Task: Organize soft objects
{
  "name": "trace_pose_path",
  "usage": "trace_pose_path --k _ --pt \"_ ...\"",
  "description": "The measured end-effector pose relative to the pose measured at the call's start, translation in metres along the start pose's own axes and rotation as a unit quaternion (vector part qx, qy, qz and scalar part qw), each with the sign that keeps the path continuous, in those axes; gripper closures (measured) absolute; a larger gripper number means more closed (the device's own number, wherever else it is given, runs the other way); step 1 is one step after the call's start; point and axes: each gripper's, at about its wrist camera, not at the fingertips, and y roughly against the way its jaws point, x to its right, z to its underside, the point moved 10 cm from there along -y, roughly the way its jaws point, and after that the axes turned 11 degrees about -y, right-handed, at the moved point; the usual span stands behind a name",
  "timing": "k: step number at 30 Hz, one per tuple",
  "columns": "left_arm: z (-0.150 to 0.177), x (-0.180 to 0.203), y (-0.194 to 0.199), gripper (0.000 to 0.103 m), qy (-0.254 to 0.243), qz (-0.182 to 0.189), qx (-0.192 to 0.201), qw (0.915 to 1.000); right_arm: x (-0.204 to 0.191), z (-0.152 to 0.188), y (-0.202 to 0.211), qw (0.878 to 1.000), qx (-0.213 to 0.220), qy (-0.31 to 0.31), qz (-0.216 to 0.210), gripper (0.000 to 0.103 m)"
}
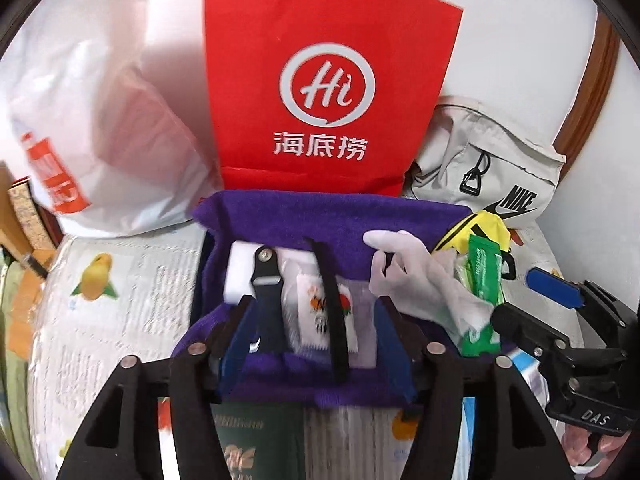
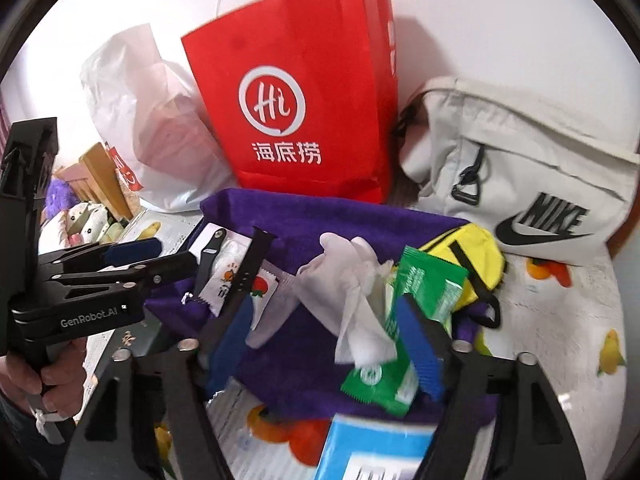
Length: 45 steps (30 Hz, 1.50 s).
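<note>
A purple towel (image 1: 320, 212) (image 2: 320, 216) lies spread on the table with its edges turned up. On it rest a white block (image 1: 240, 272), two black strap pieces (image 1: 266, 292), printed sachets (image 1: 312, 308), a white glove (image 1: 404, 280) (image 2: 344, 264) and a green tissue pack (image 1: 484, 272) (image 2: 432, 280). A yellow pouch (image 1: 484, 220) (image 2: 476, 248) sits at the towel's right corner. My left gripper (image 1: 316, 340) (image 2: 160, 258) stands open over the towel's near edge, pressing nothing. My right gripper (image 2: 324, 344) (image 1: 520, 300) is open, its right pad just in front of the green pack.
A red paper bag (image 1: 320, 80), a white plastic bag (image 1: 100, 120) and a grey Nike bag (image 1: 492, 168) stand behind the towel. A blue-white box (image 2: 376, 448) and a dark green booklet (image 1: 248, 440) lie near me on the fruit-print cover (image 1: 120, 300).
</note>
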Motion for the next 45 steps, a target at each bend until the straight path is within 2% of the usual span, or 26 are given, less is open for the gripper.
trace_pose_path --k 7,9,11,19,25,36,45 --pt "0.028 0.009 0.048 0.034 0.002 -0.007 0.011 0.9999 -0.011 0.026 0.049 1.0 0.014 -0.006 0.007 0.016" --pt "0.037 0.012 0.062 0.033 0.004 -0.008 0.017 0.9998 -0.014 0.036 0.064 1.0 0.02 -0.01 0.013 0.007" --pt "0.048 0.015 0.077 0.03 0.008 -0.005 0.024 0.9997 -0.013 0.046 0.077 0.999 0.025 -0.014 0.023 0.004" --pt "0.084 0.026 0.122 0.017 0.012 -0.021 0.037 0.999 -0.008 0.082 0.121 0.997 0.038 -0.038 0.051 0.003" --pt "0.108 0.035 0.146 0.017 0.009 -0.024 0.037 0.999 -0.012 0.111 0.152 0.995 0.054 -0.045 0.066 0.003" --pt "0.153 0.04 0.195 0.015 0.008 -0.068 0.062 0.9958 -0.007 0.161 0.201 0.99 0.079 -0.07 0.09 0.002" --pt "0.166 0.05 0.216 0.015 0.0 -0.066 0.077 0.9949 -0.008 0.182 0.232 0.988 0.1 -0.066 0.102 0.002"
